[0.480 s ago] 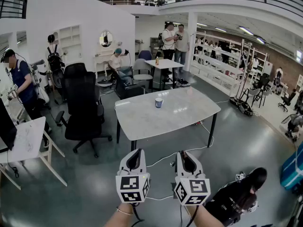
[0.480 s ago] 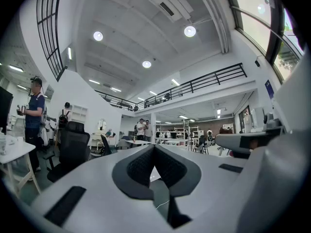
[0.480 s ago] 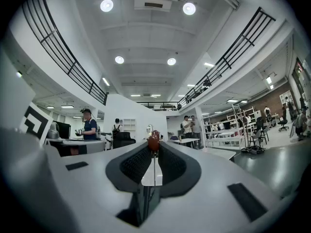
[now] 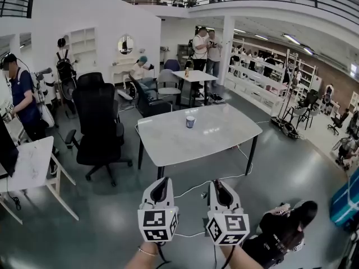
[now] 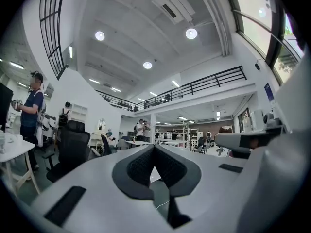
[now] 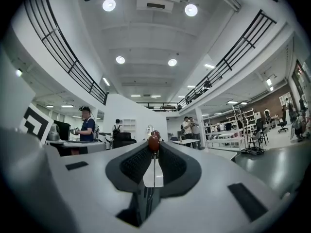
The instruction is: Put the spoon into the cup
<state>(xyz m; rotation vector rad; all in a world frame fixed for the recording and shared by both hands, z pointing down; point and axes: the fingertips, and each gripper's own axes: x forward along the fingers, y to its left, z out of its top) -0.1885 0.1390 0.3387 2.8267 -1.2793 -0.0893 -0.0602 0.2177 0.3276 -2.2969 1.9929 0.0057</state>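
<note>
The right gripper's jaws stood narrow, pinched on a small spoon with a thin pale shaft and a rounded reddish-brown end. The shaft ran back between the ribbed dark pads and the brown end poked out just past the tips; whether that end was the bowl or the handle I could not tell. The left gripper's jaws met at their tips with nothing between them. Both grippers were held level, side by side and low in the head view.

The spoon looked light, stiff and slim, so it would likely pivot or slip in a loose pinch. A firm hold on the shaft, with the free end leading, seemed the sound way to carry it. It did not look fragile.

The small blue-and-white cup stood upright, alone and well apart from the grippers, on a white, glossy, rounded tabletop with black legs. That smooth top would let a light cup slide or tip if knocked.

Around it lay a shiny grey floor crossed by a pale cable, a black office chair beside the table, a white side desk at the left, and people standing and seated farther off under a railed mezzanine.
</note>
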